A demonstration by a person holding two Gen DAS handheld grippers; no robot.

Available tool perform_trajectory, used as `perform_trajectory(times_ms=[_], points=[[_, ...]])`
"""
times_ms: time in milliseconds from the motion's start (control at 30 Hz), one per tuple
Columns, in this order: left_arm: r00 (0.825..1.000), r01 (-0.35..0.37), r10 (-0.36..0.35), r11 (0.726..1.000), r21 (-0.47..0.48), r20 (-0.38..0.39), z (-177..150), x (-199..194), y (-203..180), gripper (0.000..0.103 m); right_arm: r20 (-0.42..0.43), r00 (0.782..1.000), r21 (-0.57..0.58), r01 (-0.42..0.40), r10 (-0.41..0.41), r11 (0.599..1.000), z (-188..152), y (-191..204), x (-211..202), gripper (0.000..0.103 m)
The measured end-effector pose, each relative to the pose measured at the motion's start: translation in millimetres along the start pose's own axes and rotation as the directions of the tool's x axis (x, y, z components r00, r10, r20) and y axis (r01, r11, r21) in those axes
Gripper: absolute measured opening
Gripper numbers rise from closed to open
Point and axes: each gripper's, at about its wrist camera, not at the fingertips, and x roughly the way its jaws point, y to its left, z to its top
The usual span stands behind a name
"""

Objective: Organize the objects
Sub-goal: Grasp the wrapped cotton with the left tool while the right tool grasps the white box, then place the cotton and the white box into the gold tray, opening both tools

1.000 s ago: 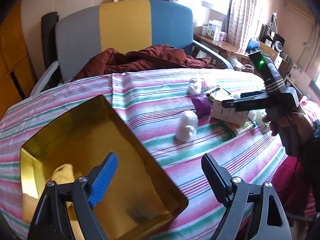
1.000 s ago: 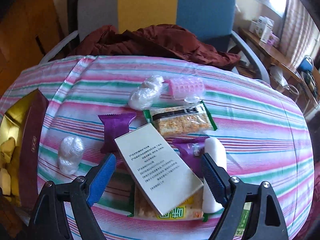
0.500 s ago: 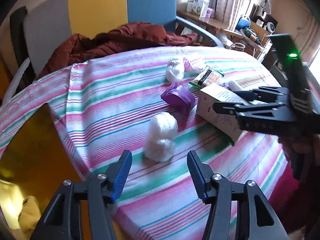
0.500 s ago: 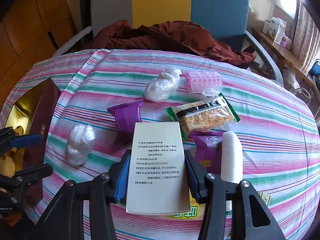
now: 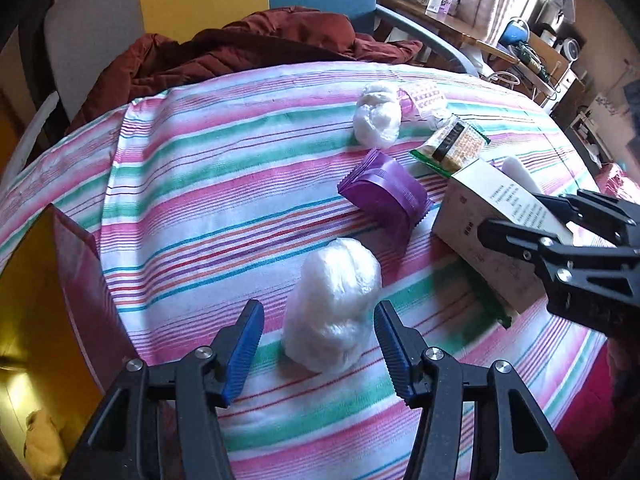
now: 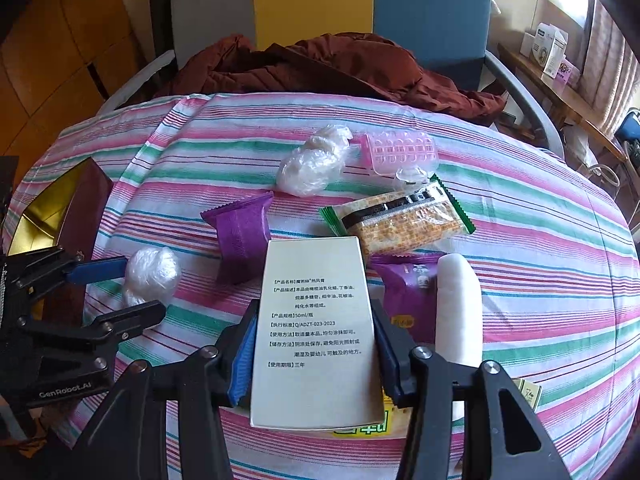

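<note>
Grasping is the step in hand, on both sides at once. On my right, the tool point(image 6: 314, 354) has its blue pads pressed against the long sides of the cream printed box point(image 6: 316, 332), so I read it as clamped on the box, which lies near me on the striped bench point(image 6: 540, 216) over a yellow packet. On my left, the tool point(image 5: 318, 334) stands apart, its pads either side of the near plastic-wrapped white bundle point(image 5: 334, 304) without touching it.

Other things wait on the bench: a purple sachet point(image 6: 240, 240), a cracker packet point(image 6: 400, 220), a white roll point(image 6: 458, 308) just right of the box, a second wrapped bundle point(image 6: 312, 164) and a pink tray point(image 6: 400, 150) at the far side. The maroon box with the gold lining point(image 5: 36, 280) sits at the left edge and looks like the place for all of them.

Next, I judge, the left tool must close gently, since the bundle is soft and will squash or slip from a hard pinch. The right should lift the box straight up, or the packet beneath may drag along, then carry it left without fouling the other tool.
</note>
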Motion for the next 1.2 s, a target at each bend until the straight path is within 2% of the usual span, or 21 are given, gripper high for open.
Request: perform_trajectory(times_ms=[67, 133, 300, 400, 600, 900, 1200], points=[[1.000, 0.012, -0.012, 1.000, -0.007, -0.021, 2, 6, 0, 0.052, -0.002, 1.000, -0.001, 0.000, 0.000, 1.000, -1, 1, 1, 0.051], [1.000, 0.013, -0.014, 1.000, -0.006, -0.020, 3, 8, -2, 0.037, -0.006, 1.000, 0.001, -0.005, 0.005, 1.000, -1, 0, 2, 0.051], [0.998, 0.040, -0.041, 0.999, 0.021, 0.041, -2, -7, -6, 0.035, 0.035, 0.998, 0.016, -0.048, 0.047, 0.999, -1, -3, -6, 0.050], [0.993, 0.077, -0.079, 0.997, 0.021, 0.091, -10, -32, -7, 0.035, 0.074, 0.994, 0.039, -0.084, 0.081, 0.996, 1, -8, -15, 0.050], [0.984, 0.097, -0.094, 0.995, -0.016, 0.152, -35, -78, 8, 0.036, 0.122, 0.986, 0.015, -0.112, 0.109, 0.994, 3, 1, -25, 0.050], [0.966, 0.056, -0.009, 0.983, -0.173, 0.257, -83, -142, 78, 0.036, 0.136, 0.981, -0.040, -0.135, 0.139, 0.990, 4, 37, -41, 0.050], [0.951, 0.007, 0.103, 0.935, -0.353, 0.292, -143, -175, 154, 0.036, 0.150, 0.956, -0.164, -0.229, 0.253, 0.960, 14, 130, -65, 0.050]])
